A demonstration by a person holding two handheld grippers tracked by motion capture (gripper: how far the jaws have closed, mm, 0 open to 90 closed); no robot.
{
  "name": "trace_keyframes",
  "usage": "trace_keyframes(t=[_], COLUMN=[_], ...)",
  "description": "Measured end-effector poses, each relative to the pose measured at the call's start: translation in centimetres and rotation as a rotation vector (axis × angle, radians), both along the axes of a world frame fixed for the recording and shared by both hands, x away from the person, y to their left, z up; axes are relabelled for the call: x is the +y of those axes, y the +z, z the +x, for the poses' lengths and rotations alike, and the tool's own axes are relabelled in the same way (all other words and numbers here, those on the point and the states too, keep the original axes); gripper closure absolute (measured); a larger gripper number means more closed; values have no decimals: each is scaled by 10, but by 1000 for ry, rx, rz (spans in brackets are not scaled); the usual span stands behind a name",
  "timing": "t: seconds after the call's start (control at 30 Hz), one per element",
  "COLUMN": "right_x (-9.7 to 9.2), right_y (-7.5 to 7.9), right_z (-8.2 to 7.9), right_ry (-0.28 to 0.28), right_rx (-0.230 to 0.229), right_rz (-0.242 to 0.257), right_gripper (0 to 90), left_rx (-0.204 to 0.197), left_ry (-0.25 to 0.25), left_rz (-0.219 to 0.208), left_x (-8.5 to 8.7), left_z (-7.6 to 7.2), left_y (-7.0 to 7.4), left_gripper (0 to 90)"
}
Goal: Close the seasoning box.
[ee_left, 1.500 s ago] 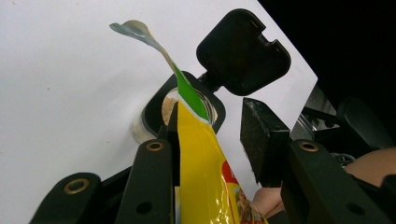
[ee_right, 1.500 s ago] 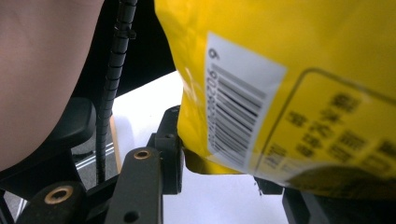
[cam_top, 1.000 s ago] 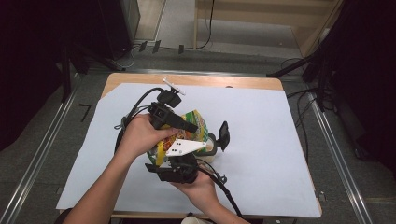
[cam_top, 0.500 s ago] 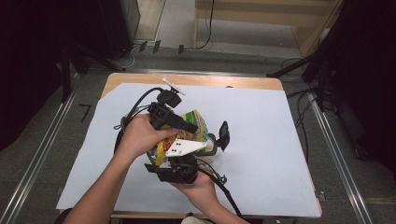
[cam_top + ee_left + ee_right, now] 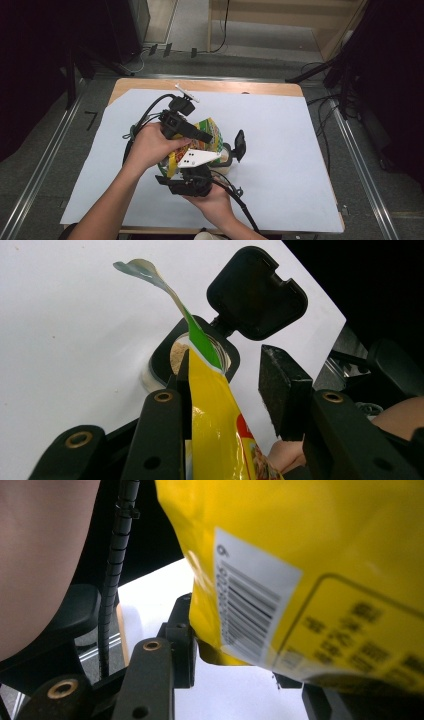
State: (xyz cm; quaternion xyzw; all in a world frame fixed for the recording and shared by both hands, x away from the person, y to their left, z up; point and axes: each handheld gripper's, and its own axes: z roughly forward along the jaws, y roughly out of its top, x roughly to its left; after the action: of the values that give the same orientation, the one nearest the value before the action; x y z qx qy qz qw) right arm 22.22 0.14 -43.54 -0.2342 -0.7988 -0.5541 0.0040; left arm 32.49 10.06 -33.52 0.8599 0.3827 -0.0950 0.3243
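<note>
A yellow and green bag (image 5: pixel 210 129) is tipped between both grippers over a small jar (image 5: pixel 226 160), whose black flip lid (image 5: pixel 240 145) stands open. My left gripper (image 5: pixel 200 137) grips the bag from above. In the left gripper view the bag (image 5: pixel 215 415) lies against one jaw and widens toward the other pad (image 5: pixel 282 390). Its torn mouth hangs over the jar (image 5: pixel 162 352), which holds tan powder (image 5: pixel 176 355) beside the lid (image 5: pixel 257 290). My right gripper (image 5: pixel 200 166) holds the bag's lower end. The right gripper view has the barcoded bag (image 5: pixel 300 540) between its jaws (image 5: pixel 245 665).
A white paper sheet (image 5: pixel 300 145) covers the wooden table (image 5: pixel 210 86). Black cables (image 5: pixel 142 117) loop at the left of the hands, and another trails to the front edge. Dark stands and floor rails flank the table.
</note>
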Motion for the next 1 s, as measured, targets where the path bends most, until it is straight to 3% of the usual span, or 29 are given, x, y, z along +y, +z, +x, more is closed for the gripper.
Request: trace_keyframes(t=[0.57,1.0], right_x=[-2,-6], right_y=[-1,3], right_z=[0,3], right_ry=[-9,-13], right_rx=[-3,35], right_rz=[2,6], right_gripper=[622,625], left_rx=[1,24], left_ry=[-8,-6], left_rz=[0,-28], left_x=[-4,-2], left_z=[0,9], left_y=[1,-1], left_gripper=[648,648])
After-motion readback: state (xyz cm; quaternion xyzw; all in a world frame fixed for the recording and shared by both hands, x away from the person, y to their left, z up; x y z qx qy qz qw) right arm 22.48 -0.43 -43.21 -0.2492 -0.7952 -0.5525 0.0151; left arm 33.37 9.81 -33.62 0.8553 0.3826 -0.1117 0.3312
